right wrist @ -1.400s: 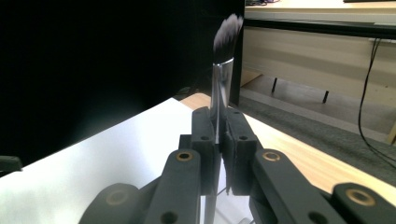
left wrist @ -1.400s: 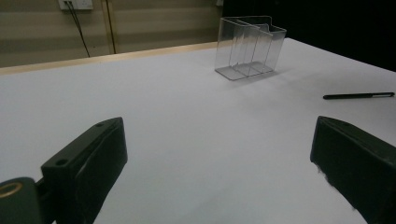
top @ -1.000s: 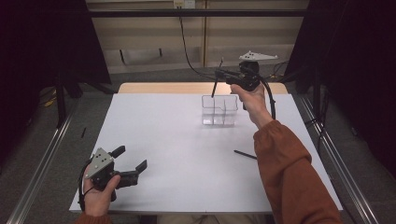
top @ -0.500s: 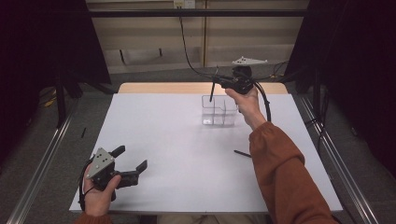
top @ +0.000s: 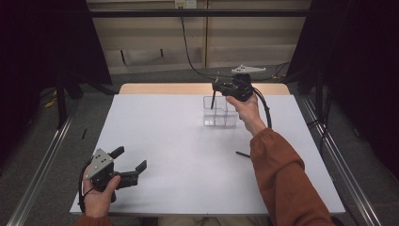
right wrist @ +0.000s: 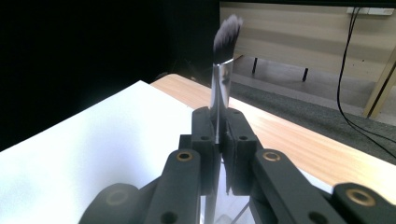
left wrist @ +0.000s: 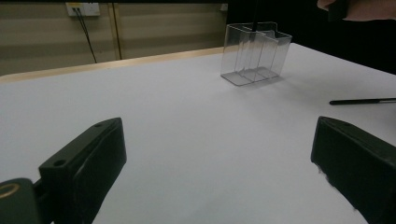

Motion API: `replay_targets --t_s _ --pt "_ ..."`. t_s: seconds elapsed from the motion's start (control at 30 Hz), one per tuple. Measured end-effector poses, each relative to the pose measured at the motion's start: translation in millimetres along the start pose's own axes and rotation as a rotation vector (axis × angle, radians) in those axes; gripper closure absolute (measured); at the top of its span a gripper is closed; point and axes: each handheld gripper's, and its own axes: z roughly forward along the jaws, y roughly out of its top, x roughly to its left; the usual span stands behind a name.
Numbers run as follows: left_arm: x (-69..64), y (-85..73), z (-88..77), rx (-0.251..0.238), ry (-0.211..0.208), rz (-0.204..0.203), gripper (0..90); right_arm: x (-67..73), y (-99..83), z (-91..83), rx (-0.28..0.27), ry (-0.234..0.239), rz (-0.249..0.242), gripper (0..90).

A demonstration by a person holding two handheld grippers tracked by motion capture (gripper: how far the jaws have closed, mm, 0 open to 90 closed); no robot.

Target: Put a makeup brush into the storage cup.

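My right gripper (top: pixel 217 87) hovers over the far side of a clear plastic organiser (top: pixel 219 112), shut on a makeup brush (top: pixel 213 100). The brush's dark handle hangs down into the organiser's left compartment. In the right gripper view the jaws (right wrist: pixel 217 135) clamp the silver ferrule, and the dark bristles of the brush (right wrist: pixel 223 70) point up. My left gripper (top: pixel 129 159) rests open at the table's near left corner with nothing between its jaws (left wrist: pixel 217 158). From there the organiser (left wrist: pixel 256 53) stands far ahead to the right.
A thin black stick (top: pixel 243 154) lies on the white table (top: pixel 179 141) right of centre, beside the right forearm; it lies flat in the left gripper view too (left wrist: pixel 362 101). A wooden strip (top: pixel 164 88) edges the table's far side. Black cable (top: pixel 263 106) trails from the right gripper.
The right hand has come down and slightly left with the brush, bringing its handle lower into the organiser. The left hand has stayed still.
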Motion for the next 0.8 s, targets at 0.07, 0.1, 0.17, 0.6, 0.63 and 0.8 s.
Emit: replay_targets --t_s 0.07,0.1,0.17,0.6,0.63,0.8 --pt "-0.4 0.1 0.1 0.000 -0.002 0.000 3.3 -0.8 -3.4 0.5 0.003 0.000 0.002 83.8" --pt "-0.8 0.0 0.1 -0.001 -0.002 0.000 3.3 -0.8 -4.7 0.5 0.006 0.002 0.006 83.8" --pt "-0.9 0.1 0.1 0.000 -0.003 0.005 3.3 -1.2 -8.9 0.7 0.013 0.004 0.006 83.8" --pt "-0.3 0.2 0.6 0.013 0.001 0.023 3.2 -3.2 -26.9 6.1 0.040 0.001 0.026 83.8" --pt "-0.3 0.0 0.7 0.010 0.001 0.017 3.3 -2.7 -27.6 7.2 0.039 0.001 0.025 83.8" --pt "-0.9 0.1 0.9 0.016 -0.001 0.026 3.2 -2.5 -28.8 9.2 0.038 0.003 0.029 83.8"
